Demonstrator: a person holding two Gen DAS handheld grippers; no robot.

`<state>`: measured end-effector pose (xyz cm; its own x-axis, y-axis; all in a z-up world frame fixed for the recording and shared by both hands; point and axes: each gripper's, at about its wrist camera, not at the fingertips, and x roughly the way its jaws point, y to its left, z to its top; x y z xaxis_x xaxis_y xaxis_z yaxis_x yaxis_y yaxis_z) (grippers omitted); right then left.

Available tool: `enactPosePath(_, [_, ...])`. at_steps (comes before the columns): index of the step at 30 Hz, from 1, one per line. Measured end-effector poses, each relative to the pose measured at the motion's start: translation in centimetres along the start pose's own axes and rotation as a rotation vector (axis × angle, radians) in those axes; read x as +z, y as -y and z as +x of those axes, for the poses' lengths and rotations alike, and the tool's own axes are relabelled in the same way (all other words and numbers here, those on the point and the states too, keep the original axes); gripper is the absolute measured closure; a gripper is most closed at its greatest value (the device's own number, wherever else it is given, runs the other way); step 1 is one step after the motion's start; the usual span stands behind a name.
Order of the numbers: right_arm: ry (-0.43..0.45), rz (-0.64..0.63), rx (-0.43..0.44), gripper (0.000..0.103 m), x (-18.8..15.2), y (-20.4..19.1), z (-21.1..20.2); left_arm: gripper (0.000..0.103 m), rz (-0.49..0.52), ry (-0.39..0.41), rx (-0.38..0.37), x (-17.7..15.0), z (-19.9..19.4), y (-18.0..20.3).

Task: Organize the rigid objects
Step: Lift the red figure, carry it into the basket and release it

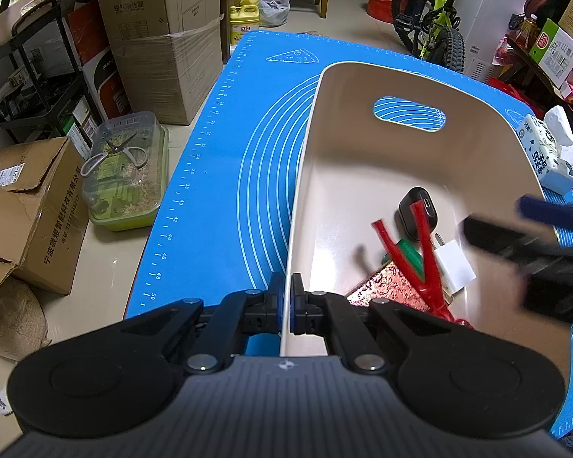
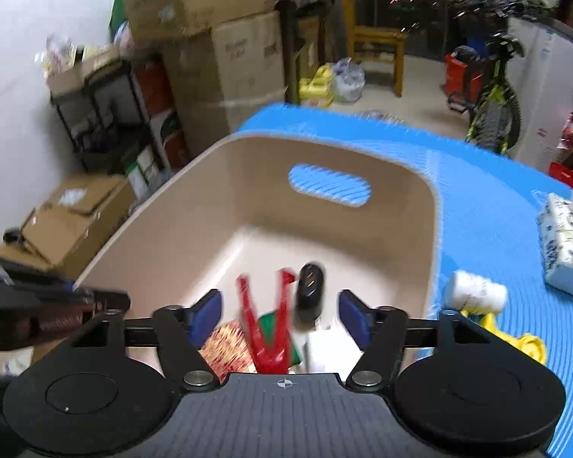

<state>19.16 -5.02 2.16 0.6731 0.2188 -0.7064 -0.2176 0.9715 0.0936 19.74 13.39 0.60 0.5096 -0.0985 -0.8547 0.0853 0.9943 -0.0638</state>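
Beige plastic formed the bin [image 1: 363, 160] that sat on the blue mat [image 1: 217, 160], already holding red tongs [image 1: 420, 255], a black case [image 1: 418, 210] and a white charger [image 1: 454, 267]. We kept our left gripper [image 1: 286, 301] clamped on its near wall, seemingly to steady it. Our right gripper [image 2: 282, 315] hung over the pile with fingers spread and nothing between them. A white bottle [image 2: 477, 292] lay outside, beside the bin.

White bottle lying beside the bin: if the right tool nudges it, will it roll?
Probably. The white bottle lies on its side and looks cylindrical, so it may roll across the blue mat. The yellow toy touching it might stop it. Likely stiff plastic.
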Motion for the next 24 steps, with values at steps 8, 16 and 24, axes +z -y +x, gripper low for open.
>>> enactPosePath(8, [0.127, 0.119, -0.082, 0.014, 0.9, 5.1, -3.6, 0.098, 0.0, 0.0, 0.0, 0.0, 0.0, 0.1])
enactPosePath(16, [0.168, 0.146, -0.23, 0.013, 0.1, 10.3, -4.0, 0.098, 0.0, 0.0, 0.0, 0.0, 0.0, 0.1])
enactPosePath(24, [0.153, 0.218, -0.301, 0.013, -2.9, 17.3, -2.0, 0.098, 0.001, 0.0, 0.004, 0.0, 0.0, 0.1])
